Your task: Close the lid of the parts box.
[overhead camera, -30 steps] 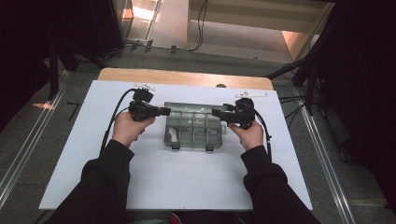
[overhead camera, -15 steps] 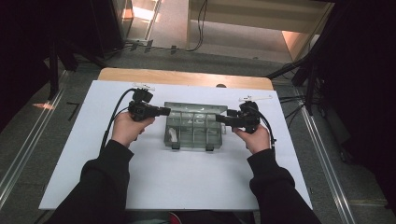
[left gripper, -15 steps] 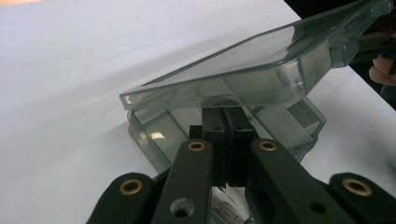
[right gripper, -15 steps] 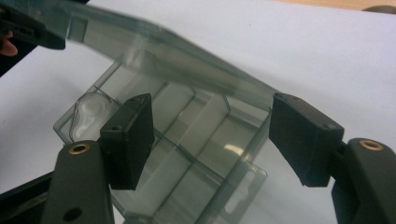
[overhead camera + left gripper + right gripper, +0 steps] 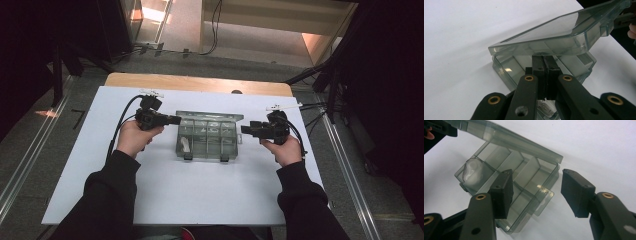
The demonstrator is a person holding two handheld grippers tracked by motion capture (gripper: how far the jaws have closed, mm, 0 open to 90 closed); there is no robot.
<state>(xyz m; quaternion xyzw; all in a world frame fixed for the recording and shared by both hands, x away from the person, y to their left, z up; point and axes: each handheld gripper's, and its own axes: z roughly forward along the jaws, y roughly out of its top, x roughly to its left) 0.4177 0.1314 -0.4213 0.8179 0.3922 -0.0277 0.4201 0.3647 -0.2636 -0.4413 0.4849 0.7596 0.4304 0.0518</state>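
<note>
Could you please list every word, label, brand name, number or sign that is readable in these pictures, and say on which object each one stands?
There is no readable text.
The clear plastic compartment box and its raised lid carry no print or label.
The left gripper, the right gripper and the white table bear no lettering.

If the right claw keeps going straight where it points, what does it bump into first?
Probably the clear plastic box. The right claw stands open and points at its near end wall, so it would likely meet that wall first, under the raised lid.
</note>
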